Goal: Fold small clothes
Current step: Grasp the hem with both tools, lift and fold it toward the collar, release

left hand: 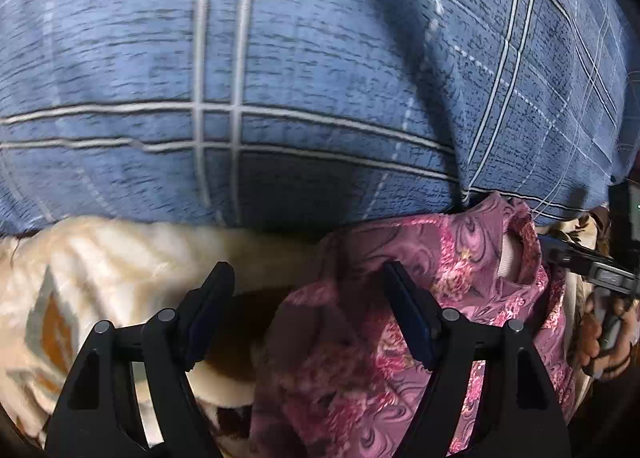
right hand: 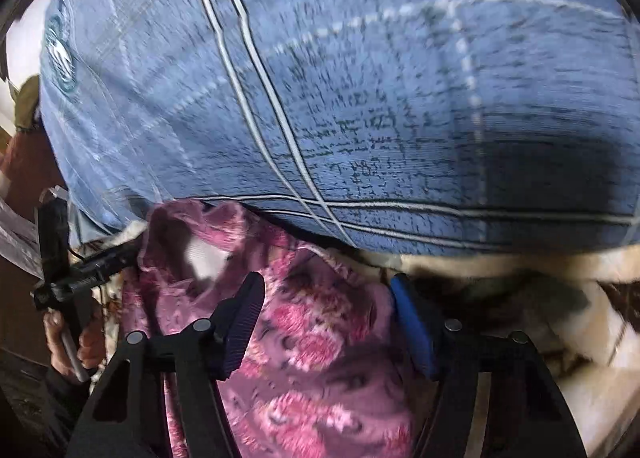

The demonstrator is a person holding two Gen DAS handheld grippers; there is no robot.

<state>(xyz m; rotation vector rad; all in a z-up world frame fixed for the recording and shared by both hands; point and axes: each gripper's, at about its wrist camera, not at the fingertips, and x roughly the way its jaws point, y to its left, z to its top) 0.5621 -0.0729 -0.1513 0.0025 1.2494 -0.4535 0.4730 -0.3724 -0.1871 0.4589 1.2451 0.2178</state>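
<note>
A small pink floral garment (left hand: 460, 298) lies on a cream patterned blanket (left hand: 100, 266), its neck opening toward a blue plaid pillow. My left gripper (left hand: 308, 278) is open, its jaws wide apart; the right finger lies over the garment's left part, the left finger over the blanket. In the right wrist view the garment (right hand: 312, 338) fills the gap of my right gripper (right hand: 328, 290), which is open over it with nothing clamped. The right gripper shows at the left view's right edge (left hand: 592, 274), the left gripper at the right view's left edge (right hand: 80, 278).
A large blue plaid pillow (left hand: 280, 78) rises just behind the garment and fills the upper part of both views (right hand: 360, 98). The cream and brown blanket (right hand: 580, 318) spreads to both sides. A person's hand (right hand: 72, 338) holds the other gripper's handle.
</note>
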